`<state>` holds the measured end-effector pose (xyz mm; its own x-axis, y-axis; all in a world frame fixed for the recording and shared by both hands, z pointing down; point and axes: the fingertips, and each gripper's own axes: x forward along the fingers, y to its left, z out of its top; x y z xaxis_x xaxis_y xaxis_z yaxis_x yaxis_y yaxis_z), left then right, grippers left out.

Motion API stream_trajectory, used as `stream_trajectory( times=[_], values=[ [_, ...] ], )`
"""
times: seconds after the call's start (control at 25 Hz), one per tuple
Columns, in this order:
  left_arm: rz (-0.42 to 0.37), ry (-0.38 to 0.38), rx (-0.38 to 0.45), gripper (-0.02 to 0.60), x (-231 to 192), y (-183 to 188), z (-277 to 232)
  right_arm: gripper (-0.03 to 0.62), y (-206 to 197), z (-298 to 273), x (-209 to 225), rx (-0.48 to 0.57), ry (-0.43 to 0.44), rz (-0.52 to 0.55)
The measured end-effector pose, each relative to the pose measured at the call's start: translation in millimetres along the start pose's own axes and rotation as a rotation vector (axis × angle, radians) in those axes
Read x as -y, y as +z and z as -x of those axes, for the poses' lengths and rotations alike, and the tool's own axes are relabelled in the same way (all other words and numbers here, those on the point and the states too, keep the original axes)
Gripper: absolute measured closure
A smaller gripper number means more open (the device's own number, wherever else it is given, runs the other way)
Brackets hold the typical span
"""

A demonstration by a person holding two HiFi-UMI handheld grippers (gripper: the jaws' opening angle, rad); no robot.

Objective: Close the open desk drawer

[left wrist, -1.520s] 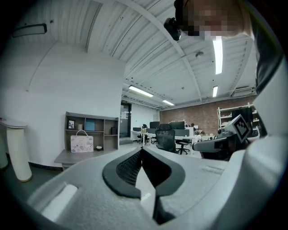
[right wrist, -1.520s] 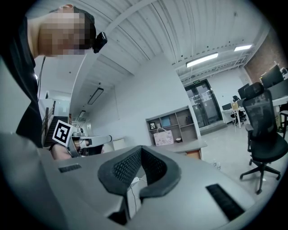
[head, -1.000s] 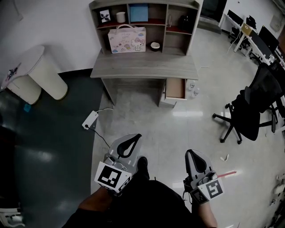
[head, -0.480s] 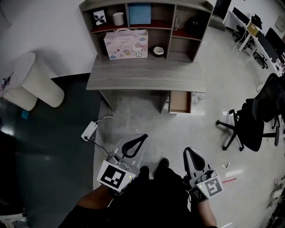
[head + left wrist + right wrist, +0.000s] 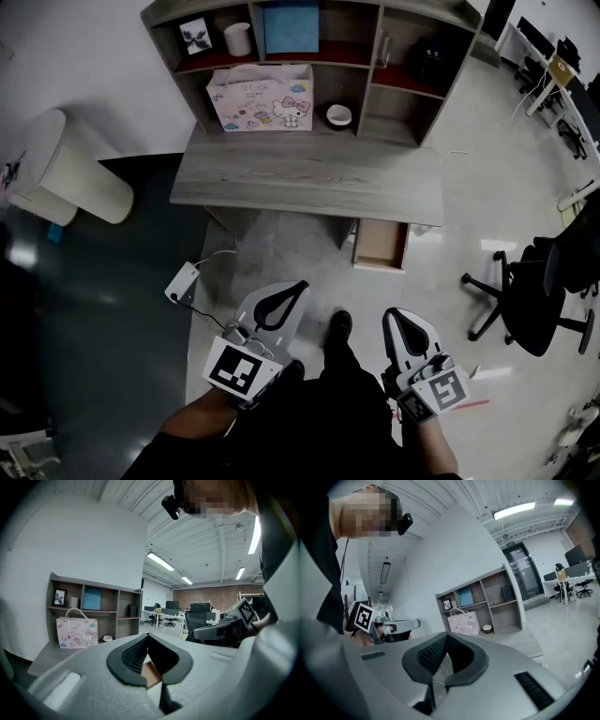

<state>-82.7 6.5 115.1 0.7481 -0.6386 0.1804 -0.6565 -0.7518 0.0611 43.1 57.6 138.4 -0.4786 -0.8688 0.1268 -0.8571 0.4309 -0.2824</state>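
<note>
The desk point(image 5: 309, 178) stands against the white wall. Its open drawer point(image 5: 381, 244) sits under the desk's right end, pulled out from the desk front toward the person, with its brown inside showing and apparently nothing in it. On the desk's top, at the back, a shelf unit point(image 5: 375, 56) rises. A pale gift bag point(image 5: 261, 97) with cartoon print stands upright at the foot of the shelf unit on the desk's left half, and a small bowl point(image 5: 338, 115) sits just right of it.

Both grippers hang in front of the desk, well apart from it and from the drawer, pointing toward it. The left gripper point(image 5: 298, 287) faces the desk's middle, with its jaw tips meeting and nothing between them. The right gripper point(image 5: 392, 317) is roughly in line with the drawer, its tips likewise pressed together on nothing.

The person's shoe point(image 5: 340, 328) is on the floor between the grippers. Left of the desk's front lies what looks like a power strip point(image 5: 181, 281), and to the desk's right stands a black office chair point(image 5: 539, 295).
</note>
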Motion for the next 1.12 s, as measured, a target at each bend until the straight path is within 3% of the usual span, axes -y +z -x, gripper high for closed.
stream_trajectory(
  times=[0.32, 0.56, 0.72, 1.12],
  values=[
    [0.055, 0.057, -0.052, 0.574, -29.0, -21.2, -96.8, 0.583, -4.8, -57.0, 89.6, -0.092, 0.085, -0.017],
    [0.103, 0.042, -0.096, 0.574, -47.3, -53.1, -143.6, 0.582, -36.4, -95.8, 116.4, -0.174, 0.125, -0.026],
    [0.116, 0.039, -0.124, 0.574, -60.8, -78.7, -160.7, 0.583, -65.3, -116.3, 137.1, -0.221, 0.098, -0.055],
    [0.179, 0.02, -0.233, 0.574, -86.4, -182.2, -195.1, 0.582, -155.9, -149.9, 193.5, -0.305, 0.037, -0.103]
  ],
)
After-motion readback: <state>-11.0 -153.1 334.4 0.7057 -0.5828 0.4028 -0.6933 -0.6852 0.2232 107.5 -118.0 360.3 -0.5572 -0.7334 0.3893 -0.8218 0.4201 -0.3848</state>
